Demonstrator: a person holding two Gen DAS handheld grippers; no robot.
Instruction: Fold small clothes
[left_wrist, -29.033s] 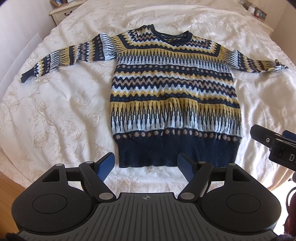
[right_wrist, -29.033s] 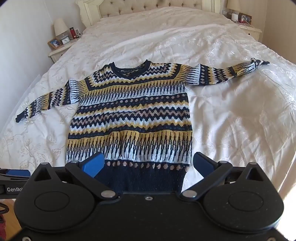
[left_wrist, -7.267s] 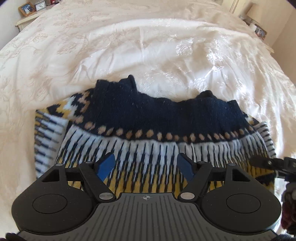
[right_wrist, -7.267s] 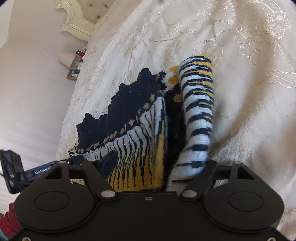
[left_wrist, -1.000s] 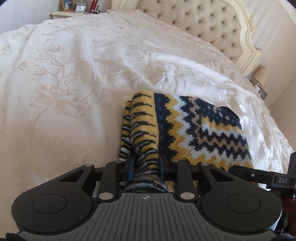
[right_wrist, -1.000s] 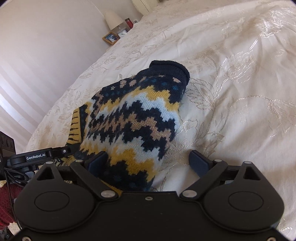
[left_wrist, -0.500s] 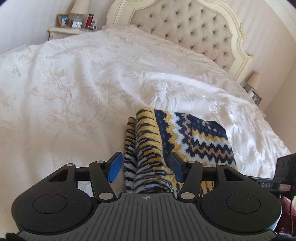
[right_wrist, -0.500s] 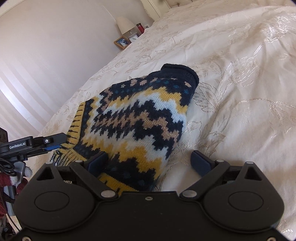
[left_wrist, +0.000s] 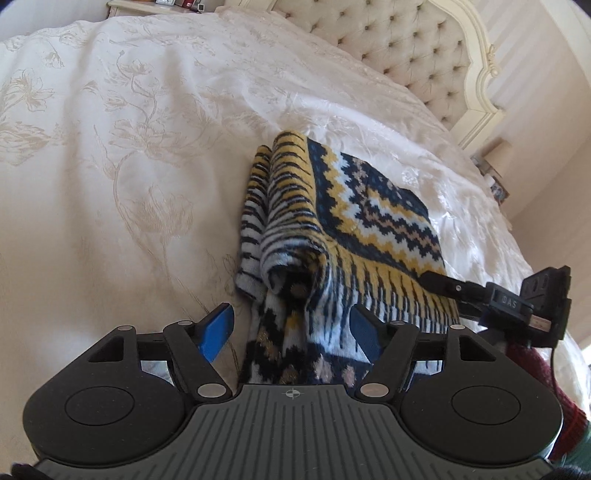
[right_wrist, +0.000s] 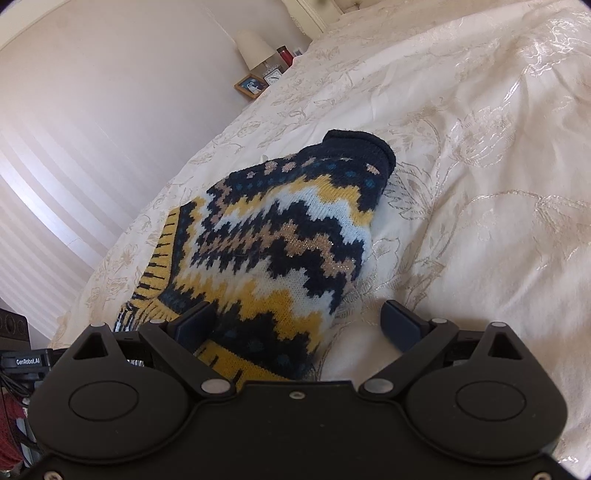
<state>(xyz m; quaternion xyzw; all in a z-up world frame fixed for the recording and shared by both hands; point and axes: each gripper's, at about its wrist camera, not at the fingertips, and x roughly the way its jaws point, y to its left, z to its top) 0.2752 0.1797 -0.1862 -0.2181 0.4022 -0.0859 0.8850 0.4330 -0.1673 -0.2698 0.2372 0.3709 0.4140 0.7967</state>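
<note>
Where the folded sweater (left_wrist: 343, 221) nears both grippers' spread jaws, housings hide it.

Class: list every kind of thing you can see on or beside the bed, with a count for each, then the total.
Folded sweater: 1
Grippers, left, right: 2
Lampshades: 2
Framed photo: 1
Clock: 1
Total: 7
</note>
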